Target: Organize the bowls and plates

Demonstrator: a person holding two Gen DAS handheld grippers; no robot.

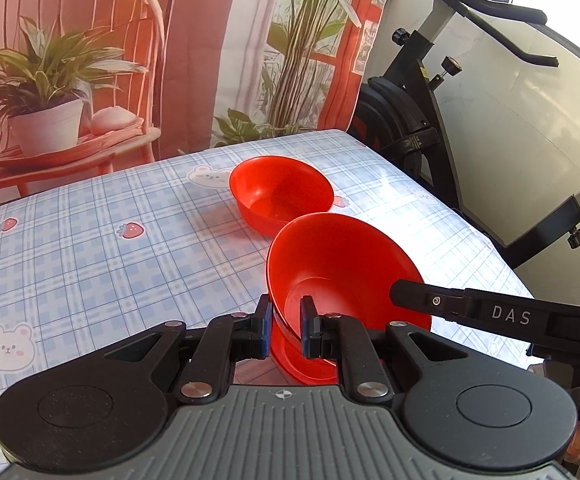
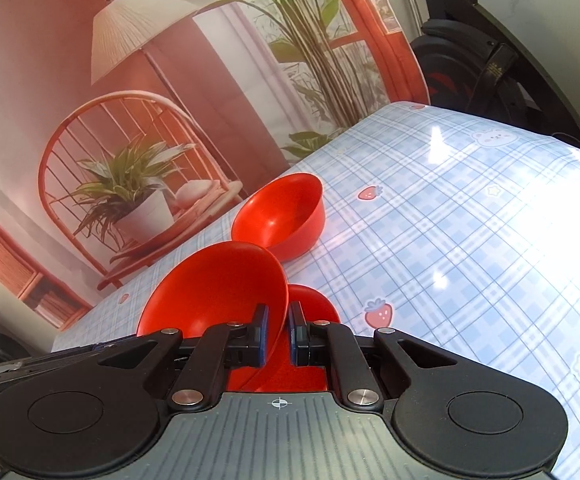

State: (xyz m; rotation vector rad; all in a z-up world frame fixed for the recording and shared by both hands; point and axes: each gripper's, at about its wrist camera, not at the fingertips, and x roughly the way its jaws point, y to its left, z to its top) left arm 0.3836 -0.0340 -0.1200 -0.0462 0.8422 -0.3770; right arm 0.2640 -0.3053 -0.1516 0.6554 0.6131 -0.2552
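A red bowl hangs tilted above the table, held at two sides of its rim. My left gripper is shut on the near rim, one pad inside and one outside. A black finger of my right gripper reaches in from the right onto the bowl's right rim. In the right wrist view my right gripper is shut on the rim of the same bowl. A second red bowl sits upright on the table just beyond the held one.
The table wears a blue plaid cloth with bears and strawberries. A printed backdrop of a chair and plants hangs behind its far edge. A black exercise bike stands past the right edge.
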